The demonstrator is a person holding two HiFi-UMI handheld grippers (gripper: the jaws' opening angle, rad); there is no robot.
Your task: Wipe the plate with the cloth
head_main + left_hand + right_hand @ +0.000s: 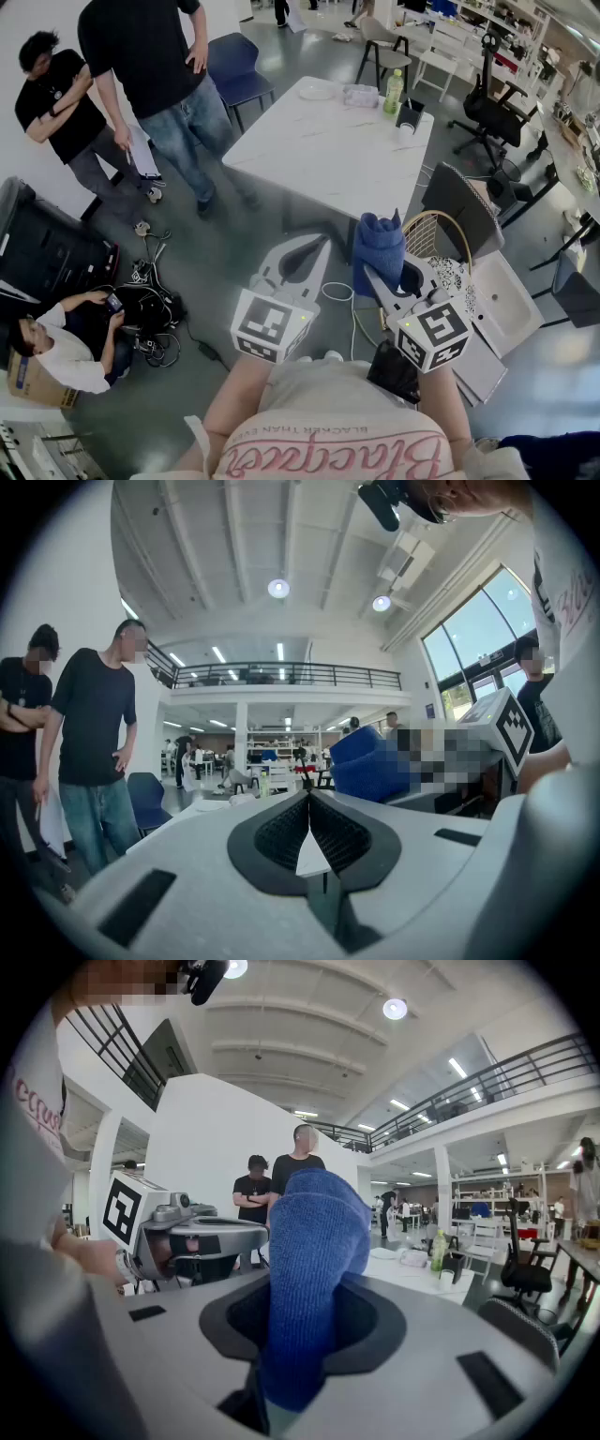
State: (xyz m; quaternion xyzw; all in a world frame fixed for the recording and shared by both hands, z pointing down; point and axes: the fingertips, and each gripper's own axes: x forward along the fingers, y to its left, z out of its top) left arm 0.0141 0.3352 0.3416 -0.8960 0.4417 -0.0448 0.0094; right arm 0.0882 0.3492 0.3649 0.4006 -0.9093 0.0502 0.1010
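In the head view I hold both grippers at waist height, short of a white table (pixel 328 150). A white plate (pixel 317 91) lies at the table's far end. My right gripper (pixel 372 269) is shut on a blue cloth (pixel 379 246), which stands up out of its jaws; in the right gripper view the cloth (pixel 312 1279) fills the middle. Beside it, my left gripper (pixel 323 240) is shut with nothing in it, and the left gripper view shows its pads (pixel 281 832) pressed together. Both grippers are well away from the plate.
A green bottle (pixel 393 92), a dark cup (pixel 410 114) and a clear box (pixel 361 95) stand near the plate. Two people (pixel 155 75) stand left of the table and one sits on the floor (pixel 56 342) by cables (pixel 150 319). A blue chair (pixel 234 66) and a white sink unit (pixel 502 300) flank the table.
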